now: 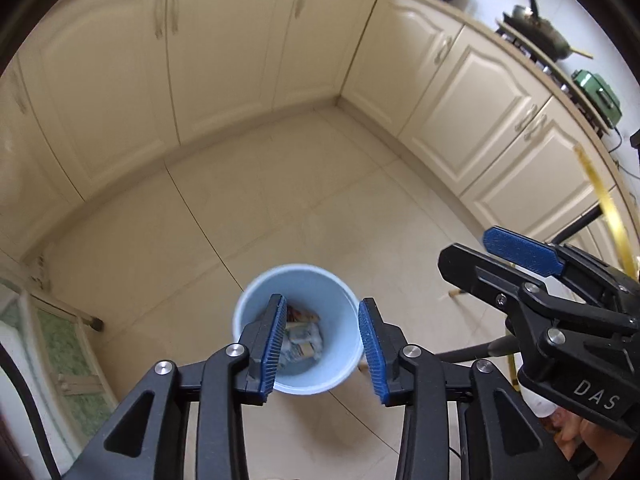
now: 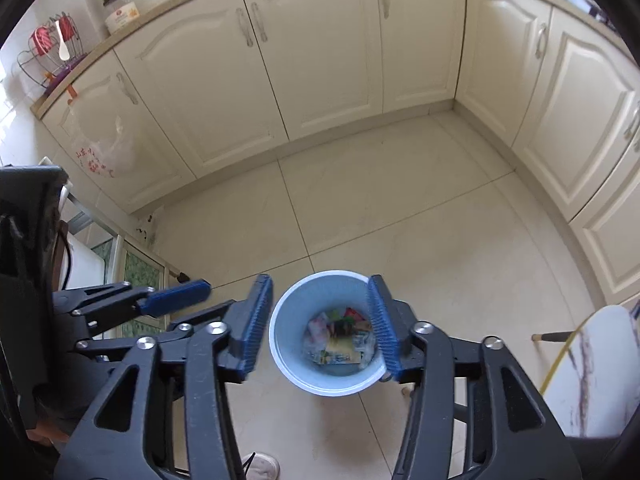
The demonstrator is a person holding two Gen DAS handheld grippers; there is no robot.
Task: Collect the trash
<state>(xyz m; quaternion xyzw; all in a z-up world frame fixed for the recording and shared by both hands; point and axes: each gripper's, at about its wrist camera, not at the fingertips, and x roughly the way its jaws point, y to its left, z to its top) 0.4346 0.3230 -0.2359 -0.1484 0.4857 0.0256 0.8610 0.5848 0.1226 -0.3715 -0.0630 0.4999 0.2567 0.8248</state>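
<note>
left wrist view: my left gripper [image 1: 323, 346] hangs over the pale blue bin [image 1: 298, 326] on the floor [image 1: 280, 200], part open with nothing between the pads; i judge it sits there so trash [image 1: 302, 338] drops straight in. the right gripper [image 1: 504, 258] stands just beside, clear.

right wrist view: my right gripper [image 2: 320, 326] is part open and empty, straddling the bin [image 2: 320, 376] where wrappers [image 2: 340, 338] lie. a white chair [image 2: 596, 372] and a shoe [image 2: 260, 466] are near, not in the way.
</note>
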